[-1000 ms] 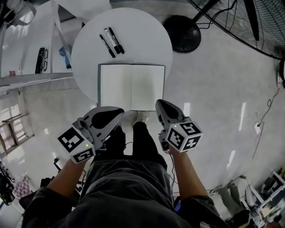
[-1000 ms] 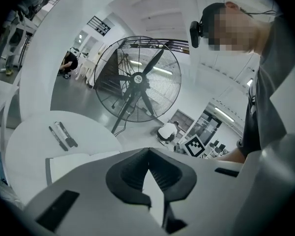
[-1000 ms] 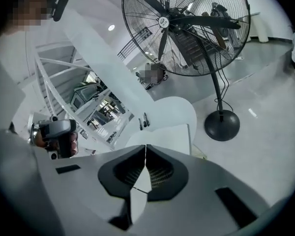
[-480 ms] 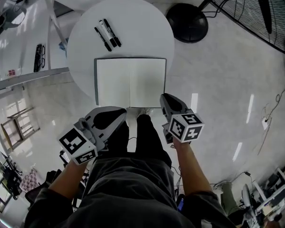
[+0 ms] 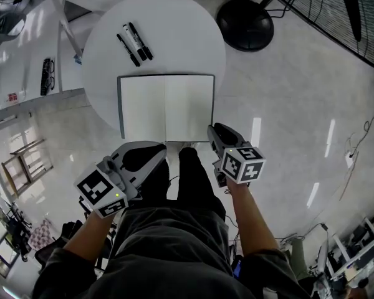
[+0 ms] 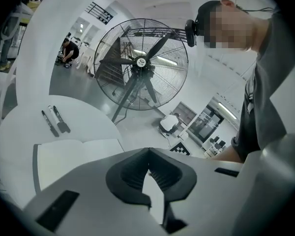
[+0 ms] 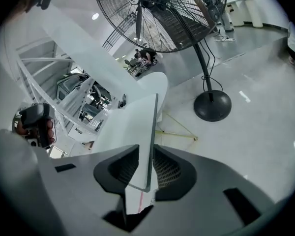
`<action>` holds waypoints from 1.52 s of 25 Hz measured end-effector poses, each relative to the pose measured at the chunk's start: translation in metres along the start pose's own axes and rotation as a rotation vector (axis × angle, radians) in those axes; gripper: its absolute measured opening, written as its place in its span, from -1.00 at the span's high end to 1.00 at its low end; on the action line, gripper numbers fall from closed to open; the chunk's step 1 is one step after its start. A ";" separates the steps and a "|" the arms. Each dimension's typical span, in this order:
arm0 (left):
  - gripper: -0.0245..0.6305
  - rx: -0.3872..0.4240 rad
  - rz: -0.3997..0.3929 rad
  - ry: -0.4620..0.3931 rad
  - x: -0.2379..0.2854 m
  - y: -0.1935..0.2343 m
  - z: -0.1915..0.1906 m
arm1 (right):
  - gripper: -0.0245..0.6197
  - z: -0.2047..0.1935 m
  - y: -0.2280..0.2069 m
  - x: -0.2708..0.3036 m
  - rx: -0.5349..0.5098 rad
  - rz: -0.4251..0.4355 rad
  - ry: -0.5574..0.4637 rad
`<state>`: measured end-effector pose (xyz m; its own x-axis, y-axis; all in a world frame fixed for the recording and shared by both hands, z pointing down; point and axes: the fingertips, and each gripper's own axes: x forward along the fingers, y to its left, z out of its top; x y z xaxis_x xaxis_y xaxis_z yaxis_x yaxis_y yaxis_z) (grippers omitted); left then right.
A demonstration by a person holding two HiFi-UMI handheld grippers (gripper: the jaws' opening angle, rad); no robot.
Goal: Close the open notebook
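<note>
White-paged notebook [image 5: 165, 106] lay open flat on the round white table [image 5: 174, 42]; closing not begun. Right gripper [image 5: 215, 131] at the notebook's near right corner: jaws just opened, cover edge between them, ungripped. Left gripper [image 5: 153, 147] near the notebook, clenched and empty.

- The notebook [image 5: 166, 106] lies open and flat, two blank white pages facing up, with a dark cover edge showing around them.
- It rests on the round white table [image 5: 187, 48], at the near rim.

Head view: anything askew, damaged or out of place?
The notebook lies open and square, but its two near corners overhang the round table edge. The markers lie side by side beyond it. No spill or damage shows.
</note>
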<state>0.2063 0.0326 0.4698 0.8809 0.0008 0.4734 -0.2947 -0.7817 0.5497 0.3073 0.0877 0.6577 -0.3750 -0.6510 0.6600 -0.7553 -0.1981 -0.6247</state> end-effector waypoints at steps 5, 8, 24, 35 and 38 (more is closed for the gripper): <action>0.88 -0.008 0.002 0.007 0.003 0.001 -0.004 | 0.53 -0.010 -0.002 0.005 0.037 0.038 0.020; 0.88 -0.014 0.005 0.009 0.004 0.002 -0.007 | 0.50 -0.015 -0.001 0.009 0.061 0.074 0.032; 0.88 -0.033 0.007 -0.009 -0.012 0.005 -0.016 | 0.60 -0.024 0.005 0.014 0.152 0.144 0.034; 0.88 -0.006 -0.013 -0.058 -0.043 0.001 -0.003 | 0.77 -0.010 0.033 -0.011 0.121 0.096 -0.044; 0.88 0.004 -0.022 -0.074 -0.055 -0.001 0.002 | 0.79 -0.005 0.047 -0.018 0.107 0.084 -0.063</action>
<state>0.1592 0.0317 0.4419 0.9123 -0.0279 0.4086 -0.2733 -0.7845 0.5566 0.2756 0.0937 0.6186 -0.3975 -0.7125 0.5782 -0.6602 -0.2156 -0.7195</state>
